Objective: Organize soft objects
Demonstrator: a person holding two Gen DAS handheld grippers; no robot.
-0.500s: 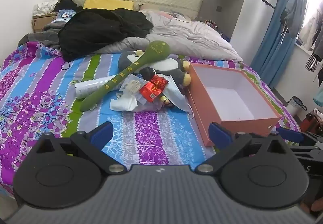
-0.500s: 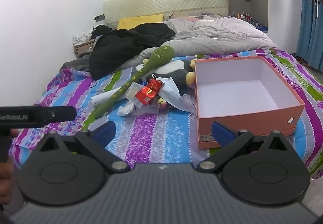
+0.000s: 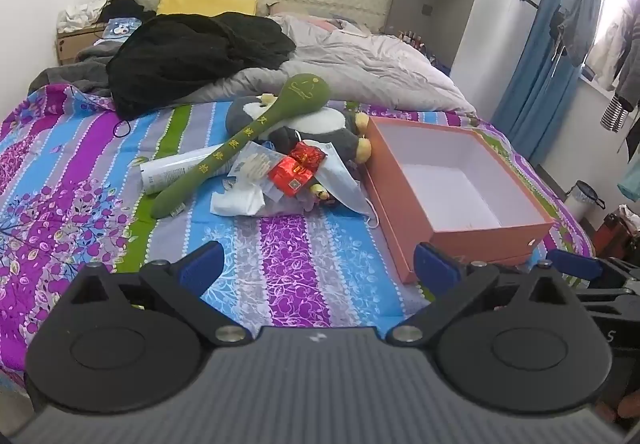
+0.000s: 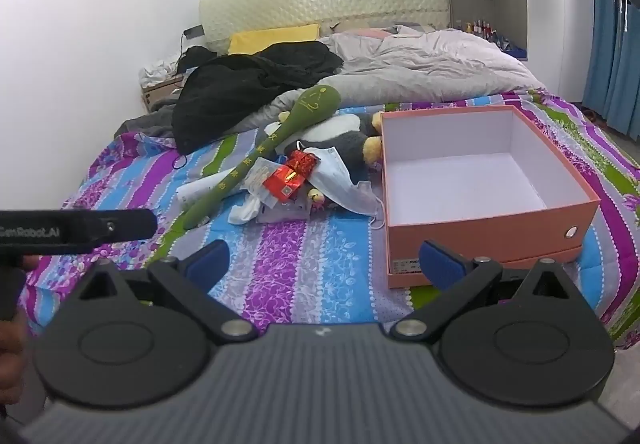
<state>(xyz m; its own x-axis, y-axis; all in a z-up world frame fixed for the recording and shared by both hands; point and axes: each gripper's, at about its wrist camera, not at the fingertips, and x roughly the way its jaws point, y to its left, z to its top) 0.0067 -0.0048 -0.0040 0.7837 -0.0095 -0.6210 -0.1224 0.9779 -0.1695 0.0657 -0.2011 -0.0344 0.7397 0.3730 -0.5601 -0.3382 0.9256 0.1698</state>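
Note:
A pile lies mid-bed: a long green plush stick [image 3: 256, 135] [image 4: 260, 151] across a grey-and-white plush penguin [image 3: 320, 127] [image 4: 344, 139], red packets [image 3: 298, 167] [image 4: 292, 171], a face mask [image 3: 340, 183] [image 4: 344, 187], white papers [image 3: 236, 203] and a white tube [image 3: 184, 169]. An empty orange box [image 3: 404, 203] [image 4: 480, 236] stands to their right. My left gripper [image 3: 316, 266] and right gripper [image 4: 324, 262] hover open above the bed's near edge, nothing between their blue pads. The pile is well ahead of both.
The bed has a striped purple-blue sheet [image 3: 292, 256] [image 4: 296, 264]. A black garment [image 3: 192, 51] [image 4: 240, 91] and a grey duvet [image 3: 360, 67] [image 4: 424, 63] lie behind the pile. Blue curtains [image 3: 536, 75] and hanging clothes are at the right. A small bin [image 3: 582, 199] stands on the floor.

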